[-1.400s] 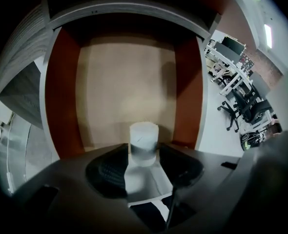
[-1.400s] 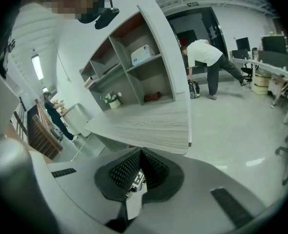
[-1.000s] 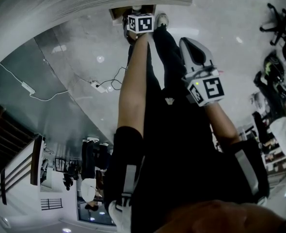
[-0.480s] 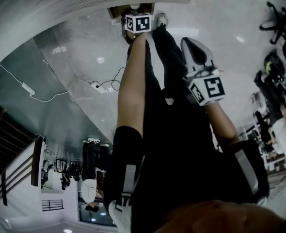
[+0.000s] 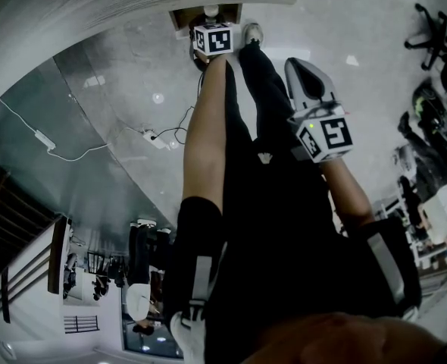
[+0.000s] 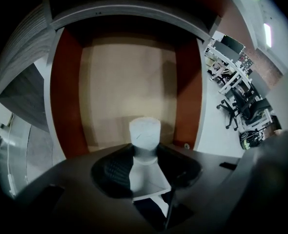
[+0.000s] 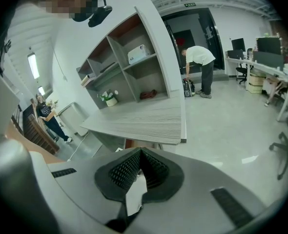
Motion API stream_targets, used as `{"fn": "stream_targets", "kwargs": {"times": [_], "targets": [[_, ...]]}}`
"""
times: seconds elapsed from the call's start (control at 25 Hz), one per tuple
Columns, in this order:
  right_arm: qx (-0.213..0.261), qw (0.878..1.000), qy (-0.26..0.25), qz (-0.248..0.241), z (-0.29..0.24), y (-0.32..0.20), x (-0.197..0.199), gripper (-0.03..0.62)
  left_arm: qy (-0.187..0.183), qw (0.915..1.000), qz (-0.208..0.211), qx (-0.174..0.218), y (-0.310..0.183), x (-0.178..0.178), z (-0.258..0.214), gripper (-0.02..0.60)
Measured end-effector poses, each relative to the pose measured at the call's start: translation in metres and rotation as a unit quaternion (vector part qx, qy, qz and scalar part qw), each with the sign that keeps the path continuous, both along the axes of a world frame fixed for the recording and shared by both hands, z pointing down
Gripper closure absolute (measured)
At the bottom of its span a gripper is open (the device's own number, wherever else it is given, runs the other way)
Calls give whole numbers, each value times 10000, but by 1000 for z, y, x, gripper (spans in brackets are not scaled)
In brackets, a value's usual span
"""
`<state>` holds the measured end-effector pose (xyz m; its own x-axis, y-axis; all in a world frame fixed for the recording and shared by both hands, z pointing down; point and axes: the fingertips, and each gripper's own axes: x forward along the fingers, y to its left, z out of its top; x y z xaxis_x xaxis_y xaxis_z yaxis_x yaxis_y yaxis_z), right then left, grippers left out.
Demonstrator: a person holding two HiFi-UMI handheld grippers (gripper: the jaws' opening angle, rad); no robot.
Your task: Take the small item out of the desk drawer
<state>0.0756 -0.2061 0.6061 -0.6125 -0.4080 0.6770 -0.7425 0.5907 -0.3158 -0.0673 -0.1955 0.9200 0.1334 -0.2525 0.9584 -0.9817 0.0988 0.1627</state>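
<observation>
The desk drawer [image 6: 66, 106] stands open, with red-brown walls and a tan floor. A small white cylindrical item [image 6: 144, 130] stands upright in it. My left gripper [image 6: 145, 152] reaches into the drawer with its jaws closing, and the black pads touch the item's lower sides. From the head view the drawer [image 5: 182, 17] sits under the desk edge [image 5: 132, 6], with the item [image 5: 210, 10] just past the left gripper's marker cube [image 5: 214, 39]. My right gripper [image 5: 305, 73] hangs apart over the floor, shut and holding nothing [image 7: 140, 165].
A power strip with cables [image 5: 151, 133] lies on the grey floor left of the person's legs [image 5: 269, 127]. An office chair [image 5: 436, 25] stands at the far right. The right gripper view shows the desk top [image 7: 144, 123], an open shelf unit [image 7: 129, 67] and a bending person [image 7: 200, 67].
The left gripper's cube has edged slightly left by the drawer. The right gripper has shifted a little to the right.
</observation>
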Motion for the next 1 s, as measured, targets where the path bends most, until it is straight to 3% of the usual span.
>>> {"fn": "stream_targets", "kwargs": {"times": [0.44,1.0], "targets": [[231,9997,27,-92,-13,11,-3,595,45,9995,-89,293,16,-7,-27,428],[363,9993,-37,-14,-43,10,1,596,-27,9948,54,1020,15,-16,-121,428]]}}
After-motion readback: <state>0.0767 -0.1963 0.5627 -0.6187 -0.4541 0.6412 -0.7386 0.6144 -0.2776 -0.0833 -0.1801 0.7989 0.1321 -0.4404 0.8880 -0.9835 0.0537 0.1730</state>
